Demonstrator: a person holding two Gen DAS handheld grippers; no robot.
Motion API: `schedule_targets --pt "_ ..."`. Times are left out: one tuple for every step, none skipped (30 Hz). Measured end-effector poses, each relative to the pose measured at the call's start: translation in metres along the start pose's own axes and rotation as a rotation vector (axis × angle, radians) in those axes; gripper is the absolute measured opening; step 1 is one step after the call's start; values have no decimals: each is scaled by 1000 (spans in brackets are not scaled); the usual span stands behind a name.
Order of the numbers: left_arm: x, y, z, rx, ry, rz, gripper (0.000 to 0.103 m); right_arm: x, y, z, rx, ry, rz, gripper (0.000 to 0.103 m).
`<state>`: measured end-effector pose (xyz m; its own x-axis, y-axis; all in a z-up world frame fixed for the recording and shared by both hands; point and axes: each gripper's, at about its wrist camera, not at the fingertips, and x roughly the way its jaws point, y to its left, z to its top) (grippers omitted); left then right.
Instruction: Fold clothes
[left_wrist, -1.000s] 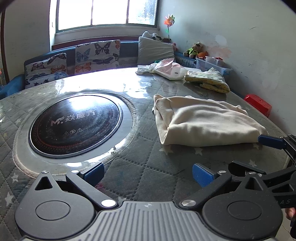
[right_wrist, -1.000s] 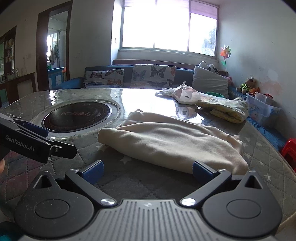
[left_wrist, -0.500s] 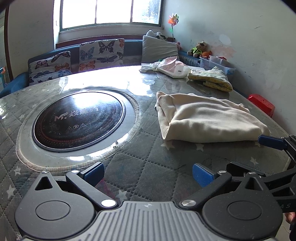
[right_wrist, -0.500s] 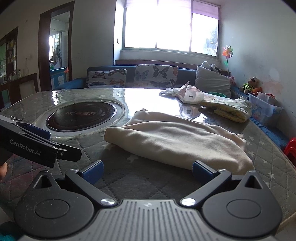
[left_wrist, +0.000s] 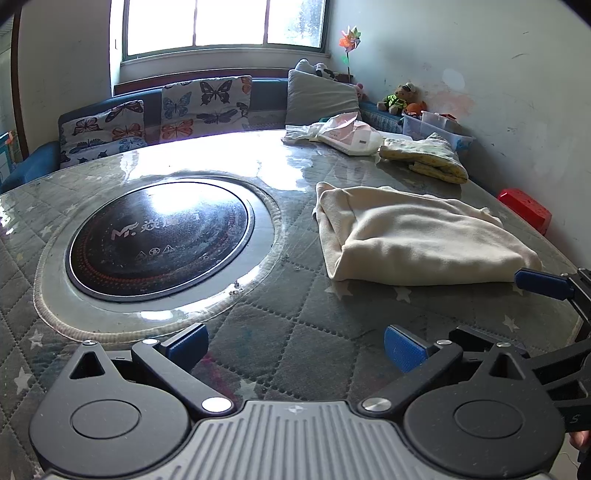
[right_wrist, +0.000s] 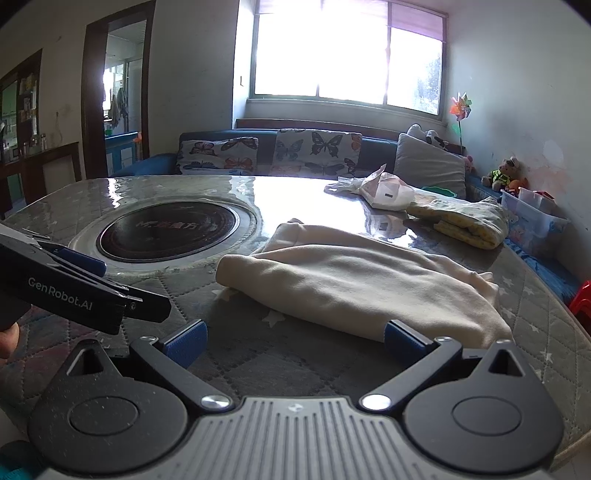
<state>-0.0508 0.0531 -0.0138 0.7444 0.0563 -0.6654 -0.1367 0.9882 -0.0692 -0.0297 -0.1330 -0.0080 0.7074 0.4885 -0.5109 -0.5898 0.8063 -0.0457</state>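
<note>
Both grippers spread wide and empty, just short of a folded cream garment.

The left gripper (left_wrist: 295, 345) has the garment (left_wrist: 417, 240) ahead to its right; the right gripper (right_wrist: 295, 338) has it straight ahead, its near fold just beyond the right finger (right_wrist: 400, 336). The cloth looks soft, light and floppy; I'd pinch the thick folded edge through all layers. Farther off on the table (left_wrist: 295, 325) lie a round cooktop (left_wrist: 159, 236) and a yellow bundle (left_wrist: 424, 158).
</note>
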Motion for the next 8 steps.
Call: schedule_targets --pt "0 0 0 2 0 -1 103 0 1 0 -1 -1 0 103" --pt "0 -1 0 4 0 -1 103 0 1 1 -3 -1 1 103" --pt "0 -1 0 4 0 -1 103 0 1 1 -4 -1 1 103" --pt "0 -1 0 5 1 -2 103 1 1 1 -5 -2 3 103" --pt "0 -1 0 6 1 -2 103 0 1 1 -5 -2 3 103" --pt "0 -2 1 6 2 -2 103 0 2 2 -6 -2 4 103" --pt "0 -2 1 6 3 -1 103 1 2 2 -7 -1 5 103" --pt "1 -2 1 6 2 -1 103 1 2 2 -7 -1 5 103"
